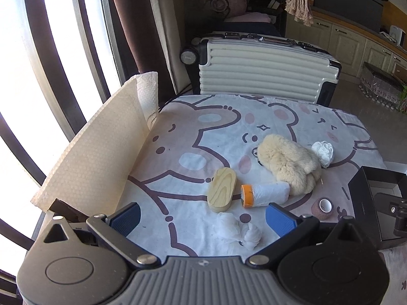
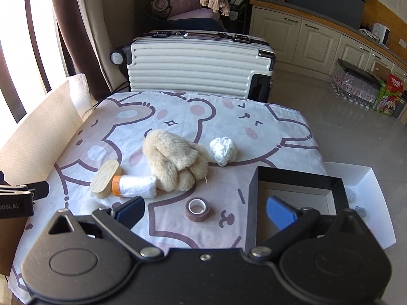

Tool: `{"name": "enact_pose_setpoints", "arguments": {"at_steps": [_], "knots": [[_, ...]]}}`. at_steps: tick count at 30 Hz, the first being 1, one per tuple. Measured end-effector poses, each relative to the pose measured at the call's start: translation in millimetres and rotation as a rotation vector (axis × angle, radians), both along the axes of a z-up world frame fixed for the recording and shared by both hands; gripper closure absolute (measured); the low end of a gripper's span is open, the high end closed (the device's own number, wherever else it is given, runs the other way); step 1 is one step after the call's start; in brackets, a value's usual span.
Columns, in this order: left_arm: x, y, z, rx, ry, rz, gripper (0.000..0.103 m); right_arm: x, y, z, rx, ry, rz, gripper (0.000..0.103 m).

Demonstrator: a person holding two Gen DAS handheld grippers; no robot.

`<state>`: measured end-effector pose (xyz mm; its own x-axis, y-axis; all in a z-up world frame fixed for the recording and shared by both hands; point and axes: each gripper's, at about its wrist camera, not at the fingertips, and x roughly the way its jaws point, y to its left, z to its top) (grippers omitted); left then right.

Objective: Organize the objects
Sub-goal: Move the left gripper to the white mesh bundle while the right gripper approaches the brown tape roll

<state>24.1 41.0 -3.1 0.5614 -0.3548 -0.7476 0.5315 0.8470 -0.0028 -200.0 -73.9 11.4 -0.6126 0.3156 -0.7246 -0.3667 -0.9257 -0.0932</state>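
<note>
On the bear-print cloth lie a wooden oval block (image 1: 222,189) (image 2: 105,179), an orange-cored roll of white film (image 1: 264,194) (image 2: 134,186), a beige plush toy (image 1: 288,164) (image 2: 175,158), a white yarn ball (image 1: 323,152) (image 2: 223,150), a brown tape roll (image 1: 323,208) (image 2: 198,209) and a crumpled white cloth (image 1: 237,230). A black open box (image 2: 295,203) (image 1: 376,193) stands at the right. My left gripper (image 1: 202,218) is open, just short of the crumpled cloth. My right gripper (image 2: 204,213) is open, its right finger over the box.
A white ribbed suitcase (image 1: 264,68) (image 2: 198,63) stands behind the table. A bubble-wrap sheet (image 1: 96,157) (image 2: 38,132) stands along the left edge by the window. A white box lid (image 2: 366,190) lies right of the black box. Cabinets and bottles are at the far right.
</note>
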Motion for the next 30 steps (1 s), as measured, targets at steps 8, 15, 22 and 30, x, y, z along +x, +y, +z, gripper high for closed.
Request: {"name": "enact_pose_setpoints", "arguments": {"at_steps": [8,15,22,30], "knots": [[5,-4,7,-0.035,-0.01,0.007,0.0,-9,-7,19,-0.035,0.096,0.041,0.0],[21,-11,22,-0.07,-0.015,0.028,0.0,-27,-3,42,0.028,0.113,0.022,0.0],[39,-27,38,-0.105,0.008,0.056,0.0,-52,13,52,0.015,0.115,-0.051,0.0],[59,-47,25,-0.139,0.075,0.159,0.0,-73,30,34,-0.05,0.116,-0.128,0.0]]}}
